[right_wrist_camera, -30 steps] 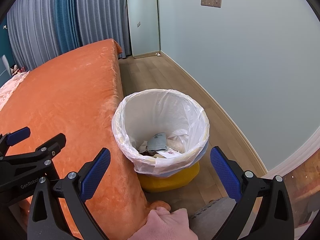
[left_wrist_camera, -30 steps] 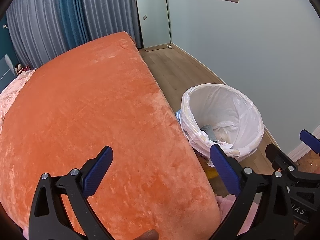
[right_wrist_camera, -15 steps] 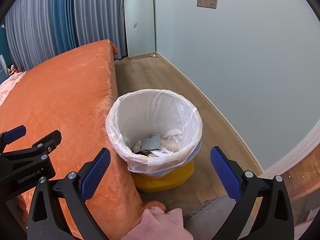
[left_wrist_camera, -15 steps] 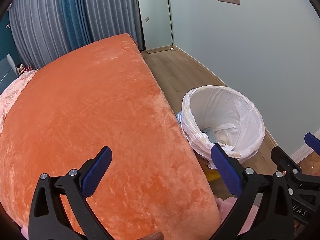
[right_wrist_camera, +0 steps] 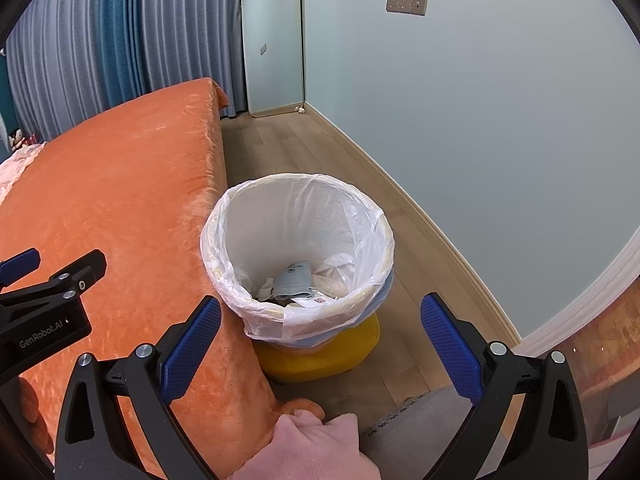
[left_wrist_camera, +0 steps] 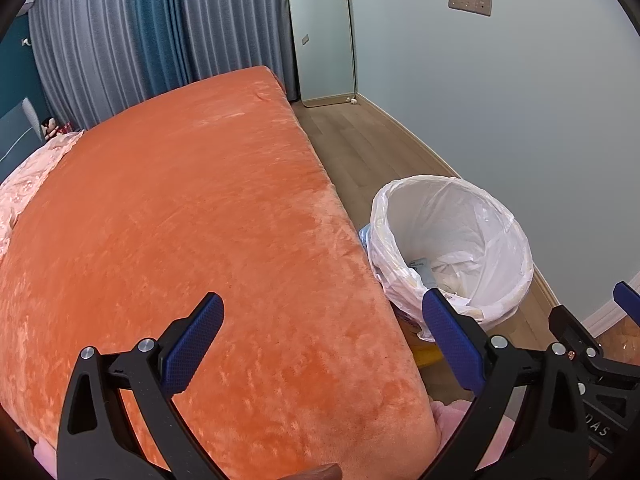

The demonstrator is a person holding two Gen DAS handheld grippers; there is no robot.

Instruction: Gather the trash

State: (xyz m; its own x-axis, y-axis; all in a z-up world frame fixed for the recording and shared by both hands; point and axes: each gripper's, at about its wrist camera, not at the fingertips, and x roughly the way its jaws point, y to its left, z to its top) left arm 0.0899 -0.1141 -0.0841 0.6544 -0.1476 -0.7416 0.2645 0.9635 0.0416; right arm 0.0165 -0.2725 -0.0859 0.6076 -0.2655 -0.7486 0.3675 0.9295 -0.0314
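A yellow bin (right_wrist_camera: 320,356) lined with a white bag (right_wrist_camera: 296,216) stands on the floor beside the bed; it also shows in the left wrist view (left_wrist_camera: 452,240). Trash (right_wrist_camera: 296,284), a grey packet and paper scraps, lies at its bottom. My right gripper (right_wrist_camera: 320,340) is open and empty, above the bin's near side. My left gripper (left_wrist_camera: 322,340) is open and empty, over the corner of the orange bedspread (left_wrist_camera: 180,220). The left gripper's body shows at the left of the right wrist view (right_wrist_camera: 48,296).
The bed fills the left. A pink quilt (left_wrist_camera: 28,176) lies at its far left. A strip of wooden floor (right_wrist_camera: 288,144) runs between bed and pale blue wall to a standing mirror (right_wrist_camera: 272,40). Curtains hang behind the bed. Pink cloth (right_wrist_camera: 312,448) lies below the right gripper.
Both grippers have drawn back and risen slightly; the bin sits a little farther away and lower in both views. Both stay open and empty.
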